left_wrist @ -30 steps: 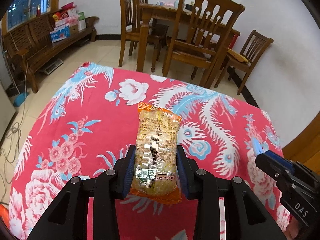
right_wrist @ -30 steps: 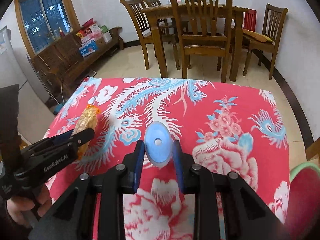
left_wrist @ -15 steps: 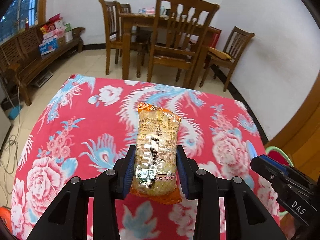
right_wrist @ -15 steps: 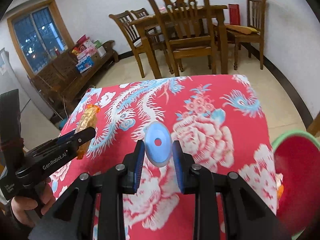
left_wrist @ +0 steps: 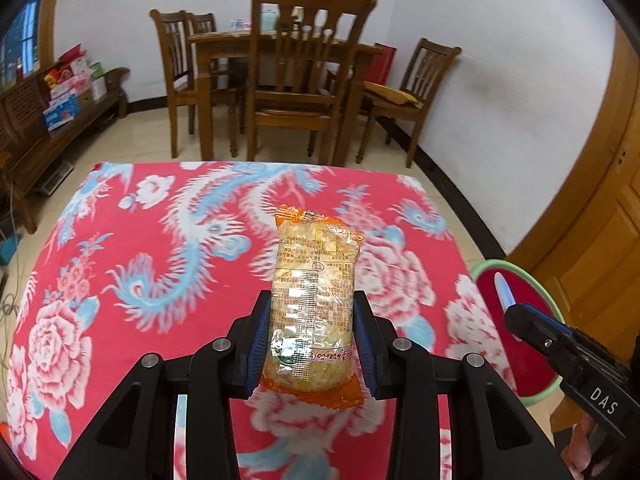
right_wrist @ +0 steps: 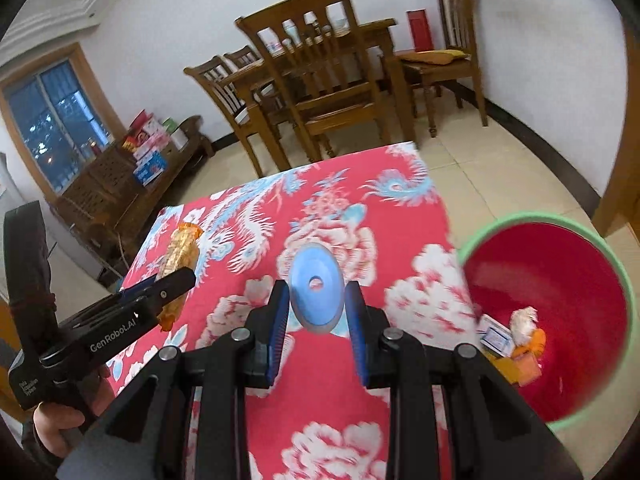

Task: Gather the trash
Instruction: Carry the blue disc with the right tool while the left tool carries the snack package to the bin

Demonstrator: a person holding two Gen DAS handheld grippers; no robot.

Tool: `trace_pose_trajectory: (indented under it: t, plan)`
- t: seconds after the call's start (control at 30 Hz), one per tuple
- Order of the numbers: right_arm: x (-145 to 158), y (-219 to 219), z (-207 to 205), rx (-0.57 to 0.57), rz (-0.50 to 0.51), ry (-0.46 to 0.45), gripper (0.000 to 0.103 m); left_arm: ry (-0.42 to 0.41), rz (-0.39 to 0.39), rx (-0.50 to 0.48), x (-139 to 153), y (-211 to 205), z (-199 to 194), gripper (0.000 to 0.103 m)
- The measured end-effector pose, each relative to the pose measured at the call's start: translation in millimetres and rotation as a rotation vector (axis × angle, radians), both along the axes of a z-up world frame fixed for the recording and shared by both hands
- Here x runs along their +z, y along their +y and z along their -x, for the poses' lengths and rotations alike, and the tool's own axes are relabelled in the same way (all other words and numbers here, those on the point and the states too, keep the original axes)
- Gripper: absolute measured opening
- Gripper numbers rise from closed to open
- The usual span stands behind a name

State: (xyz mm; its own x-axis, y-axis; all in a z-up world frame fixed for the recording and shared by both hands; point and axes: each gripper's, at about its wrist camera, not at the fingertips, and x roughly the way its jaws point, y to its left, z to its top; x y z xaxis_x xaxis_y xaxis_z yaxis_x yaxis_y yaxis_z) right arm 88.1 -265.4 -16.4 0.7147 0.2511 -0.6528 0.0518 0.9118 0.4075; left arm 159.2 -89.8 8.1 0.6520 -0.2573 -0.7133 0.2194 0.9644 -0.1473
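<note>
A clear snack packet (left_wrist: 314,300) with orange sealed ends, filled with pale yellow pieces, stands upright, pinched at its lower half by the left gripper (left_wrist: 311,344), whose blue-padded jaws press against both its sides above the table. The right gripper (right_wrist: 316,312) is clamped on a flat blue disc (right_wrist: 316,286) with a small hole at its centre, held on edge between its blue pads, also above the table. Both hang over a tablecloth (left_wrist: 120,248) of bright red printed with white and pink peonies and blue phoenix feathers. Just beside the table's right edge, on the floor, stands a red bin (right_wrist: 560,280) with a pale green rim; small wrappers and boxes (right_wrist: 512,344) lie at its bottom. Beyond the table, on a beige tiled floor (right_wrist: 472,168), is a dark wooden dining table (left_wrist: 280,46) ringed by slatted wooden chairs. A wooden bench (left_wrist: 60,120) along the left wall carries colourful boxes, under a window (right_wrist: 56,120) showing blue dusk. The walls are white, and a wooden door (left_wrist: 600,240) is at the right.
</note>
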Motion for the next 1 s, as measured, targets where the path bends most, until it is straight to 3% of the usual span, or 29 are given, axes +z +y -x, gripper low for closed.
trace_pose_trajectory:
  t: [0.43,1.0]
  plan:
    - [-1.6,-68.6,49.4,-0.159,-0.007,0.000,0.030,0.004,0.003,-0.128,1.0,-62.0,20.4,0.039]
    - [-48.8,-145.8,77.4,-0.331,-0.011,0.102,0.030,0.027,-0.041,-0.314,-13.9,-157.3,36.6,0.039]
